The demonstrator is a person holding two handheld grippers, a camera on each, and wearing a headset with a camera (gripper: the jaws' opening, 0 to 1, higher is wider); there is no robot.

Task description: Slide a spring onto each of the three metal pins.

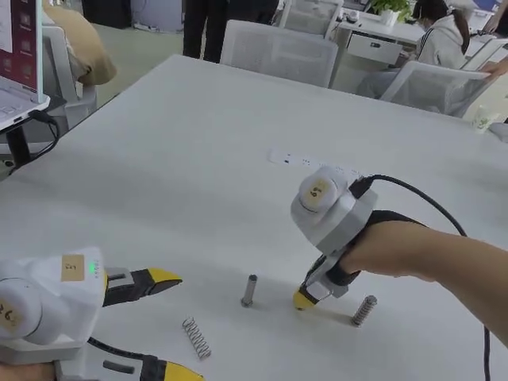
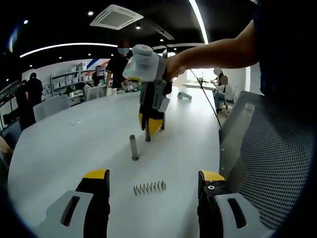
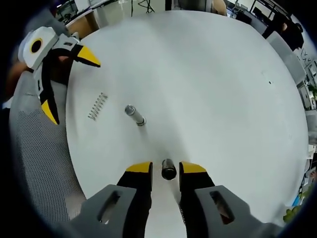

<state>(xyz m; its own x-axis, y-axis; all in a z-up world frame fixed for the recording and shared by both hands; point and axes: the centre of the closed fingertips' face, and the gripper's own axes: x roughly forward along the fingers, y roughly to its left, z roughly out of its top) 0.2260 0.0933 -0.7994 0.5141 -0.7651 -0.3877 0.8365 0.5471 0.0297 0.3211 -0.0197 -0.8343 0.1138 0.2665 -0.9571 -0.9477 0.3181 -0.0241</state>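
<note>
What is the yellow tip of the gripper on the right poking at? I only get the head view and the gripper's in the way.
Observer: In the right gripper view, a small dark round thing, seen end-on, sits between the right gripper's jaws.
Operator: Is it a spring or just a pin?
Observer: The left gripper view shows it from the side. It looks coiled, a spring standing upright at that tip.
Operator: Is the gripper squeezing it?
Observer: I cannot tell. The right gripper view shows the jaws close on either side, with what looks like a thin gap each way.
</note>
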